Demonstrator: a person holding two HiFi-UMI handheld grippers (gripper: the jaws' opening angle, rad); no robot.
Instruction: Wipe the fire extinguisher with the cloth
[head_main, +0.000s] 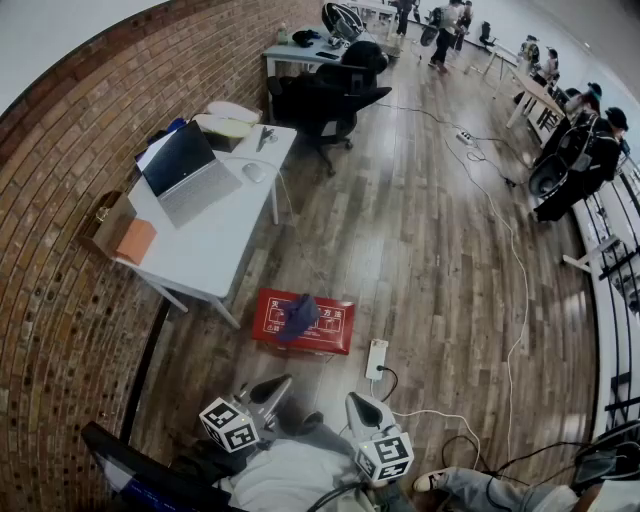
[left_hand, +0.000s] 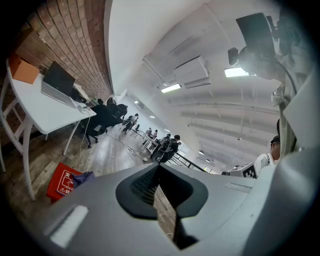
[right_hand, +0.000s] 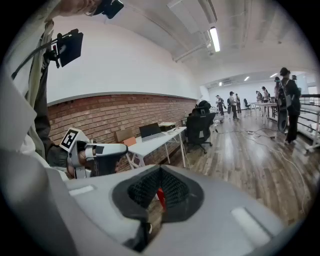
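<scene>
A flat red fire extinguisher box (head_main: 325, 328) lies on the wooden floor in the head view, with a dark blue cloth (head_main: 299, 314) bunched on top of it. My left gripper (head_main: 277, 384) and right gripper (head_main: 354, 402) hover near the bottom of that view, well short of the box, touching nothing. Both are shut and empty. The left gripper view has the box (left_hand: 61, 184) and cloth (left_hand: 83, 177) low on the left, beyond the closed jaws (left_hand: 159, 167). In the right gripper view a red sliver of the box (right_hand: 160, 197) shows behind the closed jaws (right_hand: 160, 170).
A white table (head_main: 215, 250) with a laptop (head_main: 188, 170) stands against the brick wall left of the box. A white power strip (head_main: 377, 358) and its cable lie on the floor to the right. An office chair (head_main: 335, 95) and several people are farther back.
</scene>
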